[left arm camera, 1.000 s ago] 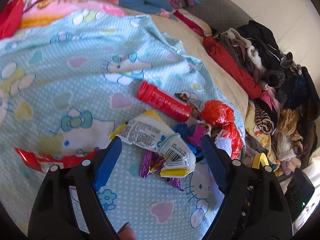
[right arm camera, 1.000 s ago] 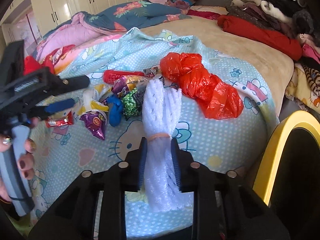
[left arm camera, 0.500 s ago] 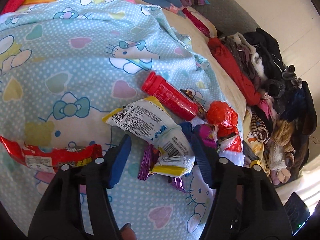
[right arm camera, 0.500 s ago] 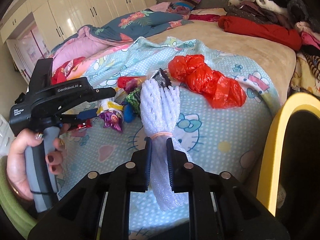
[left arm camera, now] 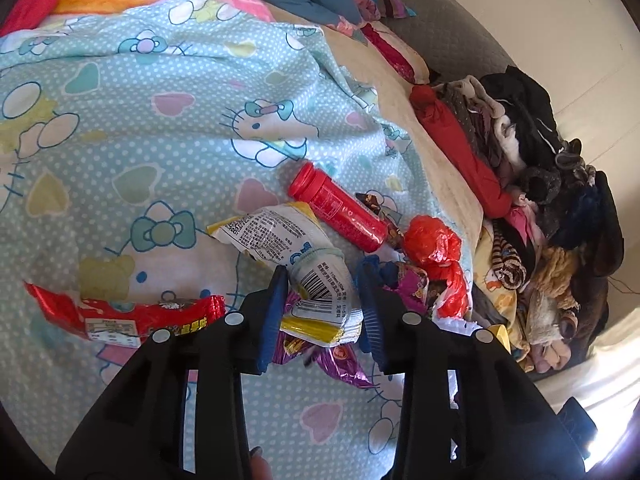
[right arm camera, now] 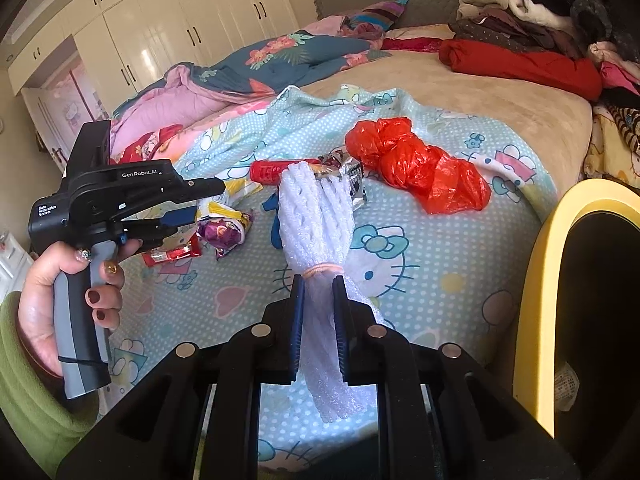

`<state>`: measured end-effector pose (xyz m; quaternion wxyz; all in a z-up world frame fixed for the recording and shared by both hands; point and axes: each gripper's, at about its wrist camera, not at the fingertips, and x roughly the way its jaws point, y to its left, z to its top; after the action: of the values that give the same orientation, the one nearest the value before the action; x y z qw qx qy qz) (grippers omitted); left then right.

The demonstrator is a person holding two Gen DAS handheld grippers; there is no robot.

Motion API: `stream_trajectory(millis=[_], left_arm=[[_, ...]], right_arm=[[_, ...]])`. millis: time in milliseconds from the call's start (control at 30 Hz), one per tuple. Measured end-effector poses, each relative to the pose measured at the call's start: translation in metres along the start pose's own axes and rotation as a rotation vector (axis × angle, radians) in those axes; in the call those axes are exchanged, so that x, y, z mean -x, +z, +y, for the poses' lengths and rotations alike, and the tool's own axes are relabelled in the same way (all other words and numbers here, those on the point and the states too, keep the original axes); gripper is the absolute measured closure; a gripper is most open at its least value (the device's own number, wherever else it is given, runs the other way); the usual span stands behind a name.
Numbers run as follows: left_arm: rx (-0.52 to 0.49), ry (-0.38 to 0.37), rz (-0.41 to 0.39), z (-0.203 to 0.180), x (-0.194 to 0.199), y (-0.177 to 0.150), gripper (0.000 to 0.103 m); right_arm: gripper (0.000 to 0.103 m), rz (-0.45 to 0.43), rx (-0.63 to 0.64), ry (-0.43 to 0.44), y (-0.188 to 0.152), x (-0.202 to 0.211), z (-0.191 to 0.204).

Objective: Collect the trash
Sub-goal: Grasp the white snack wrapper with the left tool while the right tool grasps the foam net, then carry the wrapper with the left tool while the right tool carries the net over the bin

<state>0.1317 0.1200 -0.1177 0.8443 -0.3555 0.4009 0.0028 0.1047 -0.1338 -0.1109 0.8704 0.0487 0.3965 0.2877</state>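
Observation:
Trash lies on a Hello Kitty sheet [left arm camera: 132,128]. My left gripper [left arm camera: 322,280] has its jaws closed around the end of a white and yellow snack wrapper [left arm camera: 304,256]. Beside it lie a red tube [left arm camera: 340,212], a red wrapper [left arm camera: 120,316], purple foil wrappers [left arm camera: 336,356] and a red plastic bag [left arm camera: 436,248]. My right gripper [right arm camera: 318,284] is shut on a white foam net [right arm camera: 316,216] and holds it above the bed. The left gripper [right arm camera: 180,216], the red bag [right arm camera: 416,164] and the red tube [right arm camera: 272,170] also show in the right wrist view.
A yellow-rimmed bin [right arm camera: 560,240] stands at the bed's right edge. Piled clothes [left arm camera: 540,184] line the far side of the bed. Quilts [right arm camera: 280,56] lie at the head end, with white wardrobes [right arm camera: 168,32] behind.
My left gripper has narrowed its jaws onto the white and yellow wrapper. My right gripper has lifted back with the foam net, further from the trash pile.

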Motion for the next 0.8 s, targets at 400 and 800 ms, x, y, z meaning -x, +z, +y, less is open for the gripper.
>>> stream_trajectory(millis=[400,800], left_arm=[[-0.089,-0.022,-0.080,-0.033,0.032,0.001,0.075],[-0.220,-0.044,-0.124,-0.078,0.050,-0.012,0.075]], right_arm=[[0.089,-0.056,-0.011,0.025,0.008,0.024,0.000],[0.089,-0.129,-0.024,0.022,0.017,0.054,-0.005]])
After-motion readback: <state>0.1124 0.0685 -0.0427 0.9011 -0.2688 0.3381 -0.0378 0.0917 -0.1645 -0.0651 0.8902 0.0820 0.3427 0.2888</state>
